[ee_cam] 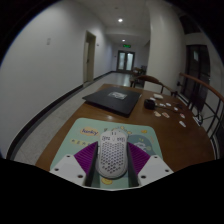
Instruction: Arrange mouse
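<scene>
A white mouse [112,155] with a perforated shell lies lengthwise between my two fingers. My gripper [112,150] is shut on the mouse, with the purple pads [86,158] pressing on both of its sides. Under and just ahead of the mouse is a colourful mouse mat [90,128] with a teal border, lying on the near end of a wooden table [150,130]. I cannot tell whether the mouse rests on the mat or is held just above it.
A flat black laptop-like object [112,99] lies further along the table. Several small white items [172,112] are scattered beyond the fingers on the right. A railing [200,90] runs on the right, and a corridor with a door [125,60] lies beyond.
</scene>
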The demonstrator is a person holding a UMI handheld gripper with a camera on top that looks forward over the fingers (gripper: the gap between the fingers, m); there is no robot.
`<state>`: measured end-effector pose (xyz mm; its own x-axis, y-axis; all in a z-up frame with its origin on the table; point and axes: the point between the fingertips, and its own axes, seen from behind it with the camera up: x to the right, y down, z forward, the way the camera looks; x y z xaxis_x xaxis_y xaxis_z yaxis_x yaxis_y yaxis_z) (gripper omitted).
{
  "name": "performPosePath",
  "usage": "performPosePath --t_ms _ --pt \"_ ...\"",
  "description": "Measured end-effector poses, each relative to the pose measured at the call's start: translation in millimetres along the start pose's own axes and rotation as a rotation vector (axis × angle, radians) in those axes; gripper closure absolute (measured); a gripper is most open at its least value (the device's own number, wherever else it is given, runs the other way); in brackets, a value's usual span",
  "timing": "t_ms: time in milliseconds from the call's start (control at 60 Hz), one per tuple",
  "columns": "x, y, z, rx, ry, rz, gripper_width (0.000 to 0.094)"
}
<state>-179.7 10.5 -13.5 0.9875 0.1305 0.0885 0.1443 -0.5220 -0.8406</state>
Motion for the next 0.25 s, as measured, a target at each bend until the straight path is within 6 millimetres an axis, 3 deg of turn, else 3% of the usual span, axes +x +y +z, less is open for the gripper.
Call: performPosePath --t_ms 100,117,133,167,250 --pt "-16 5 -27 -0.046 -0.132 -0.054 0.0144" --pt "-18 4 -34 -0.042 -0.155 -0.066 0.0137" --pt "-19 4 -41 -0.038 -0.176 -0.074 0.0052" --pt "-17 4 -48 -0.022 -0.200 -0.084 0.0084" --pt "-4 2 -87 0.009 -0.237 -0.086 0.0090"
